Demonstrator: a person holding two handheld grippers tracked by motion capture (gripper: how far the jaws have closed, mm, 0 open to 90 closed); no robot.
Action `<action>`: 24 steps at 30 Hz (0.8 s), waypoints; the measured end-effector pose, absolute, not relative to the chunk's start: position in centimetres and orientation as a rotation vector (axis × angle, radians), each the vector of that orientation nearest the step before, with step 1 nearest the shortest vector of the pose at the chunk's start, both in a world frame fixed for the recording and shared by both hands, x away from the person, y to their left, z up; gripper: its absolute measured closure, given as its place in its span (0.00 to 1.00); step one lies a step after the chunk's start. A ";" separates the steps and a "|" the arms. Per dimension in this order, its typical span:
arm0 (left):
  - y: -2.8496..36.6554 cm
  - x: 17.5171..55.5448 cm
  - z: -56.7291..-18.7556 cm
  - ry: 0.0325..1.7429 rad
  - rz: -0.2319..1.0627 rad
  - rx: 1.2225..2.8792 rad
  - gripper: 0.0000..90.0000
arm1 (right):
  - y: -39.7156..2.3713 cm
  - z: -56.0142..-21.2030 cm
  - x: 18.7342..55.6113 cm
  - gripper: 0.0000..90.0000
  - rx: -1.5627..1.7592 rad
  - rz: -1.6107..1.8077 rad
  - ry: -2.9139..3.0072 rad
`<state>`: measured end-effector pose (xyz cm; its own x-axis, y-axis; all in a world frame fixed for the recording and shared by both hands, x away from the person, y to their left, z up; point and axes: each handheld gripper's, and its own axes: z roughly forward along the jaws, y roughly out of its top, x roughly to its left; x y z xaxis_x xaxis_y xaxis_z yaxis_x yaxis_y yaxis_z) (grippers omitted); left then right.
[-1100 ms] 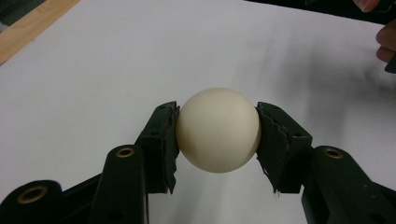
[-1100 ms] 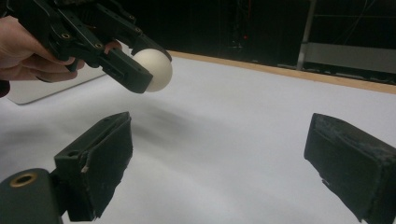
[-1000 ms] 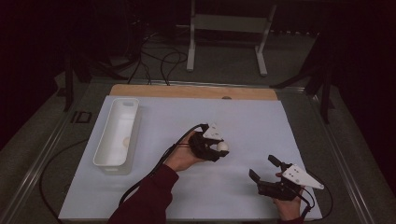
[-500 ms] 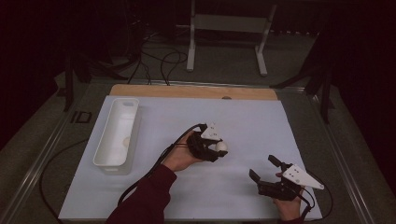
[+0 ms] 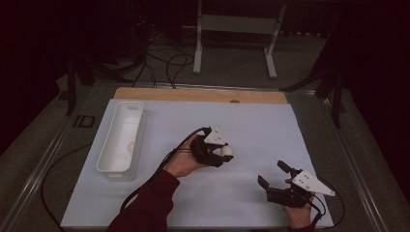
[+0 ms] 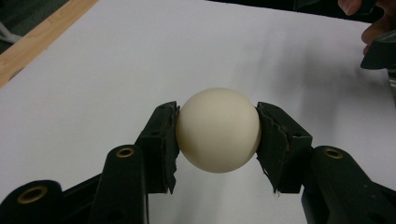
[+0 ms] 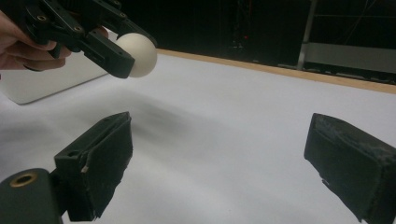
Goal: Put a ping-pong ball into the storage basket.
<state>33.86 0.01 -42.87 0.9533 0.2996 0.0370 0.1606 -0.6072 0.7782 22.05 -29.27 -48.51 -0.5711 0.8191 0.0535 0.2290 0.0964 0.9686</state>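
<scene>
A cream-white ball (image 6: 218,129) sits clamped between the two black pads of my left gripper (image 6: 217,136), lifted off the white mat. From above, the same ball (image 5: 226,151) shows at the tip of the left gripper (image 5: 223,152) near the middle of the mat. The right gripper view catches that ball (image 7: 138,54) at upper left, held by the other hand's gripper. My right gripper (image 5: 275,175) rests low at the mat's front right, jaws spread wide with nothing between them (image 7: 219,158).
A long white tray (image 5: 121,140) lies along the left of the white mat (image 5: 251,121), with a small pale thing inside. A wooden strip (image 5: 193,94) borders the far edge. Cables and a metal stand (image 5: 232,38) lie beyond the table.
The left hand has drifted slightly toward the front with the ball still gripped. The right gripper has stayed put.
</scene>
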 end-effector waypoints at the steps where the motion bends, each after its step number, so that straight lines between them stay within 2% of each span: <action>1: 0.1 33.8 -42.8 0.324 0.206 2.231 0.57 | -29.3 -48.5 22.1 0.08 1.023 1.498 1.867; 24: 2.4 33.7 -42.0 0.342 0.229 2.210 0.57 | -29.1 -48.6 22.1 0.08 1.022 1.496 1.869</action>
